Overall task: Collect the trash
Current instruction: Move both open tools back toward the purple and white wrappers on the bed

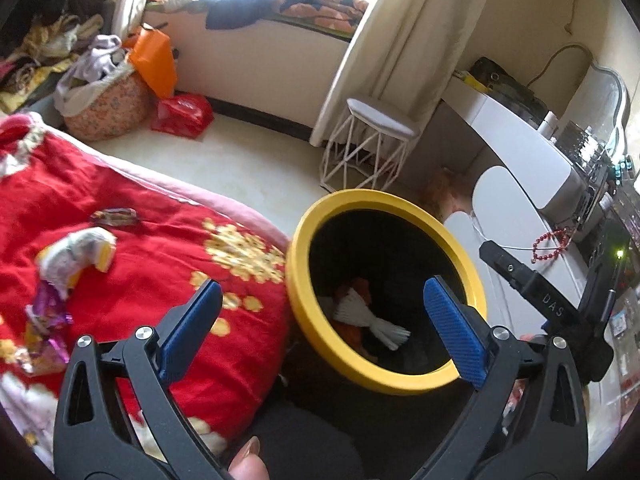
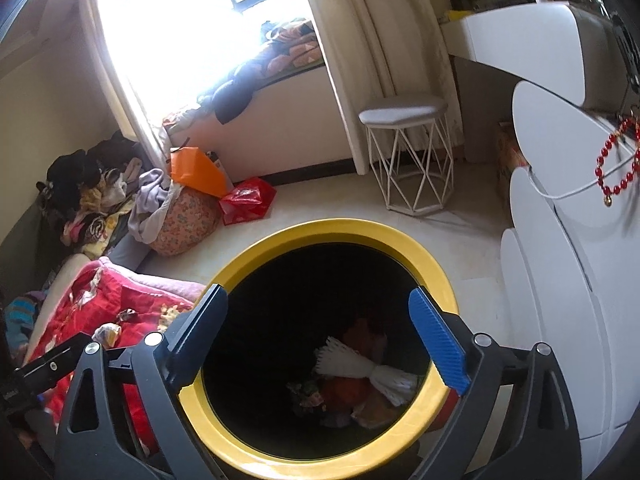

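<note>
A black bin with a yellow rim (image 1: 416, 204) (image 2: 332, 227) stands beside the bed. Inside lie a white pleated wrapper (image 1: 370, 318) (image 2: 360, 368) and orange and patterned scraps. My left gripper (image 1: 320, 320) is open and empty, straddling the bin's near-left rim and the red quilt (image 1: 160, 248). My right gripper (image 2: 320, 340) is open and empty right above the bin's mouth. On the quilt lie a crumpled white-and-yellow wrapper (image 1: 80, 252), a dark shiny wrapper (image 1: 114, 216) and purple foil wrappers (image 1: 46, 320). The right gripper's body (image 1: 540, 292) shows at the right of the left wrist view.
A white wire stool (image 1: 372, 148) (image 2: 408, 156) stands on the pale floor beyond the bin. A white dresser (image 2: 560, 240) with red beads (image 2: 618, 160) is at the right. A flowered bag (image 2: 184, 216), orange bag (image 2: 196, 170) and red bag (image 2: 248, 200) sit by the window seat.
</note>
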